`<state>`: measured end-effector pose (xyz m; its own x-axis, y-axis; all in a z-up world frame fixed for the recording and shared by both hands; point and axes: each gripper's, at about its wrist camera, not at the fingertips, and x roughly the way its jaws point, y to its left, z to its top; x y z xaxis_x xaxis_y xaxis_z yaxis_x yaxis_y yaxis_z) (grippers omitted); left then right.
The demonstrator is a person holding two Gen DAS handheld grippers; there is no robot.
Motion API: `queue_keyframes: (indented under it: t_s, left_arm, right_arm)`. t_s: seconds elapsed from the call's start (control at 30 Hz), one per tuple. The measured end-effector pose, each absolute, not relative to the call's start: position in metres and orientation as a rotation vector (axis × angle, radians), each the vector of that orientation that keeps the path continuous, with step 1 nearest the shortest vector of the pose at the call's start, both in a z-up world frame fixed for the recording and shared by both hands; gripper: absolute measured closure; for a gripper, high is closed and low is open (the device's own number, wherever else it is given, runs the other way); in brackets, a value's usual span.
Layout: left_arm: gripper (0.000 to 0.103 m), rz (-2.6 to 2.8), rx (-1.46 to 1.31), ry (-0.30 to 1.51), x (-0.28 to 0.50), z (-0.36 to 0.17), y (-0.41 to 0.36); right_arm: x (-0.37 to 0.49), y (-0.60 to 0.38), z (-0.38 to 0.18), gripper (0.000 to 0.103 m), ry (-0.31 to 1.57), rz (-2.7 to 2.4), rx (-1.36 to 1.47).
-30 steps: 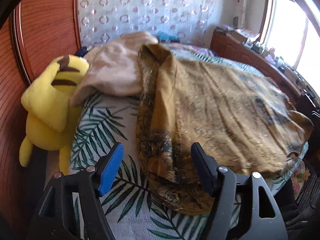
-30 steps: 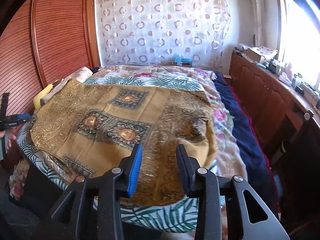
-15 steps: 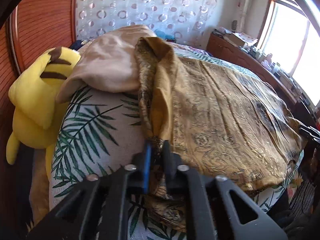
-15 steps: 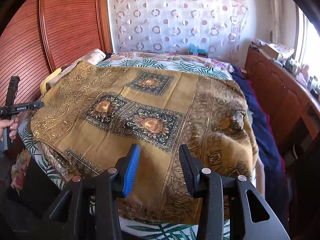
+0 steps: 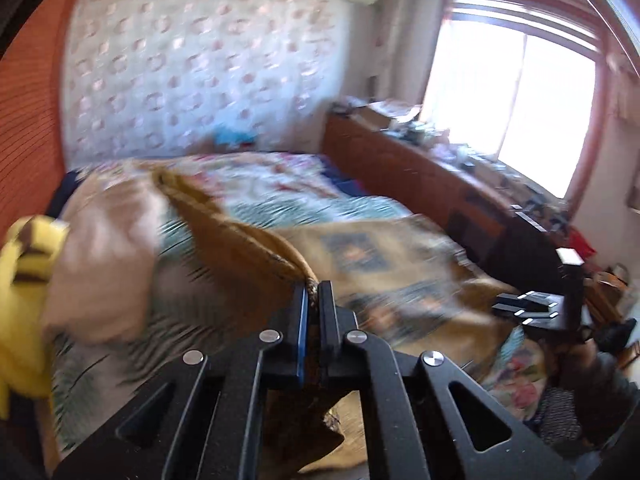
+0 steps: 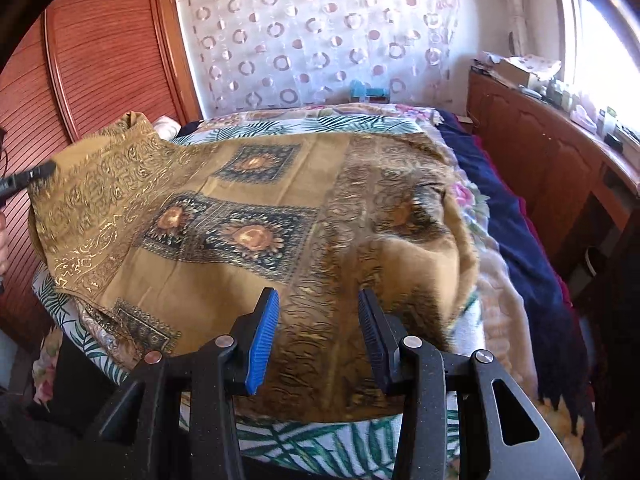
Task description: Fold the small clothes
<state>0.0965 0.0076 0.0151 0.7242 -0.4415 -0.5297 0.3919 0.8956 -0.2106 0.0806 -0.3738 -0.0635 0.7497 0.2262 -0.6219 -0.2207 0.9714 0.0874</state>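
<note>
Clamping the near edge of the golden patterned cloth, the left gripper has its two pads pressed together on the fabric, where a second ago they stood wide apart above the hem; its jaws have just been closing, and the cloth is now caught between them. From that pinch the hem rises off the bed in a taut ridge running back toward the beige pillow and the yellow plush toy, and the left view is blurred with motion. Seen from the right wrist, the cloth's left side is lifted and tented while the rest lies spread over the leaf-print cover. The right gripper hangs just over the cloth's near border with its jaws apart and nothing between them. One corner looks secured, so the first fold can probably start once the right side takes its own edge.
</note>
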Motion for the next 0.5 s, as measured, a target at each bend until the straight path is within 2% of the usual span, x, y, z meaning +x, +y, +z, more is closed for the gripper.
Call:
queue_keyframes:
  t_s: [0.5]
  left_arm:
    - [0.098, -0.781, 0.045, 0.567, 0.14, 0.073, -0.172]
  right_arm:
    - [0.044, -0.392, -0.061, 0.06, 0.619, 0.215, 0.042]
